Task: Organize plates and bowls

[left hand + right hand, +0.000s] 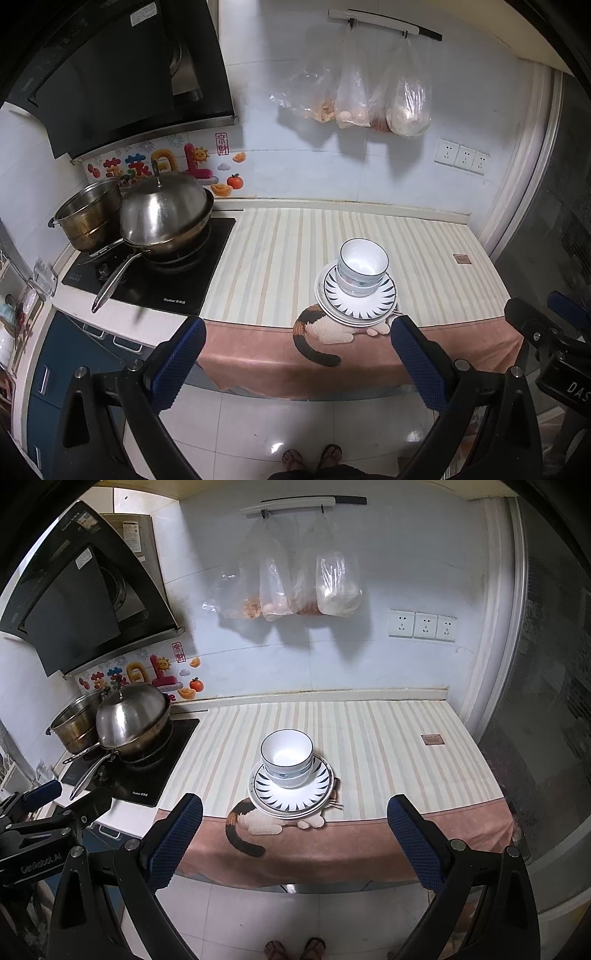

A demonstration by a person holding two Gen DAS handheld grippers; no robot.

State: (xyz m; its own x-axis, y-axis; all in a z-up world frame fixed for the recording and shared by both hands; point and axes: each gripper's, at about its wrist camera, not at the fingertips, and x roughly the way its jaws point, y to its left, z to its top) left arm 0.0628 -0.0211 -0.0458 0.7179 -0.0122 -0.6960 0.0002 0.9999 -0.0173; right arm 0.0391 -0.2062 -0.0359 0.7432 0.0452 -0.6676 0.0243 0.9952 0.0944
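On the counter covered with a cream-striped cloth (pixel 369 731), a stack of white ceramic bowls with dark rims (pixel 287 757) sits nested on a stack of round white plates with a black ray pattern (pixel 291 794); the whole pile stands near the front edge, toward the middle of its width, partly over the cat picture printed on the cloth's pink hanging border (pixel 258 819). Both tools are held back from the counter over the tiled floor: the left gripper (pixel 297 363) has its blue-padded jaws spread wide and empty, and the right gripper (pixel 294 840) likewise stands wide open with nothing between the pads. The pile looks finished or nearly so, so the main risk is disturbing it. The bowls make it tall and top-heavy, and a nudge from either tool on approach could slide them off the glazed plate beneath. The cloth drapes over the front edge; catching that hanging border with a finger or sleeve would likely drag the pile toward the floor. The steel lidded wok (pixel 133 720) on the stove at the left end has a long handle that a sweeping left arm might clip.
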